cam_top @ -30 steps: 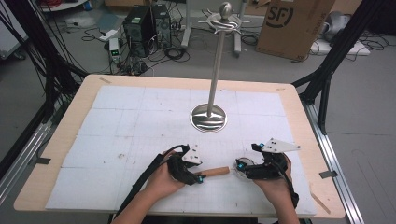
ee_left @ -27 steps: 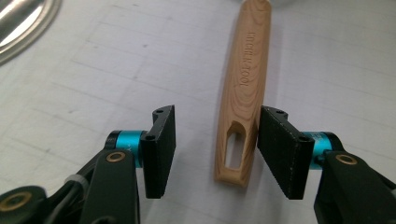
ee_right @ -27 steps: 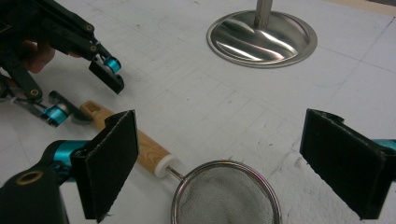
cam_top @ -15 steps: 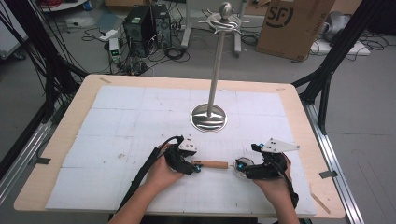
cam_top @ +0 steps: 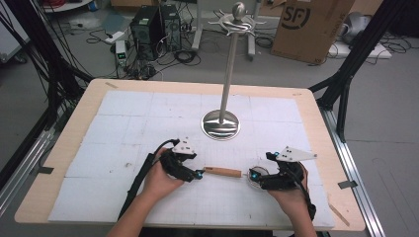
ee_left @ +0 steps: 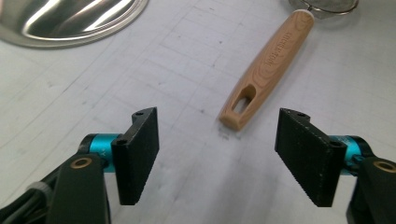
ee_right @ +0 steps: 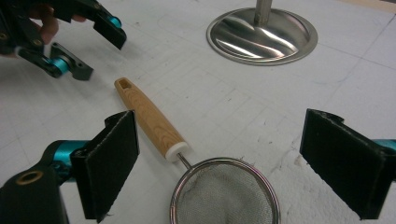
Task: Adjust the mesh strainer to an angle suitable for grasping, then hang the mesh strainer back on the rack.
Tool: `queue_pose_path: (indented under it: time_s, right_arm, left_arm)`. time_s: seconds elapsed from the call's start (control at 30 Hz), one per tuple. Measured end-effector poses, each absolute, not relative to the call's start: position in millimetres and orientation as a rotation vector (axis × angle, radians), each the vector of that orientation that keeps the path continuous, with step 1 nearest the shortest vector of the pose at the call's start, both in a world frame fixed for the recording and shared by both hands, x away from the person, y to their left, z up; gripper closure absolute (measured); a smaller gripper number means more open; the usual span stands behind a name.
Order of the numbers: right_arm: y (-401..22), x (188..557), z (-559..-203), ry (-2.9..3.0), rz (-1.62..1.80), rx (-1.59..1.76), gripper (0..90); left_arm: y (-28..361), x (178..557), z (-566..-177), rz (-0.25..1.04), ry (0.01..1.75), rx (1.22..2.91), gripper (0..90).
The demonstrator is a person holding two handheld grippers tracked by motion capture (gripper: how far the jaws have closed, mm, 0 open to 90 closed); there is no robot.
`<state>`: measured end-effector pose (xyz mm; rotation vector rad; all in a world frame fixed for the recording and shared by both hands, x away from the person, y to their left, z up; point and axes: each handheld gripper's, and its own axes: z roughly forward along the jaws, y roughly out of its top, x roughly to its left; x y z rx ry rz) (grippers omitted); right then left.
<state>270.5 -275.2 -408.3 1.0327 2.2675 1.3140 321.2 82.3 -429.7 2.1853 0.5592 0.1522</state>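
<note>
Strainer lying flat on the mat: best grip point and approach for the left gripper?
Grip the wooden handle mid-length, jaws across its narrow width. The strainer lies flat, its slotted handle end toward the left gripper, whose open jaws stand just short of that end. Avoid the mesh bowl: round and wide.

Wooden table (cam_top: 59, 163) topped with white gridded mat (cam_top: 128, 128). Grey floor (cam_top: 385, 128) all round. Black frame posts (cam_top: 356, 59) at table corners. Computer towers (cam_top: 155, 24) and tangled cables (cam_top: 192, 52) behind. Cardboard box (cam_top: 309, 27) far right. Power strip (cam_top: 120, 49), possibly, beside towers. Even indoor light.
</note>
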Motion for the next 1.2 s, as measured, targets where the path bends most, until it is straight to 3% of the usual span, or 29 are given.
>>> queue_pose_path:
  time_s: [0.27, 0.63, 0.87, 1.2]
  right_arm:
    - [-272.5, 271.5, -410.1, 2.283, 1.301, 1.028, 10.5]
    - [-267.1, 273.6, -413.7, 2.312, 1.271, 1.027, 10.5]
    - [-263.3, 273.3, -414.2, 2.330, 1.265, 1.011, 10.5]
    - [-257.2, 274.4, -416.0, 2.360, 1.254, 0.996, 10.5]
  left_arm:
    - [125.3, 317.0, -419.3, 0.125, 0.598, 2.095, 19.0]
    - [159.7, 314.1, -409.5, 0.186, 0.625, 2.047, 6.5]
    - [165.1, 314.5, -408.0, 0.206, 0.637, 2.032, 1.6]
    - [169.2, 315.8, -407.8, 0.212, 0.635, 2.015, 1.6]
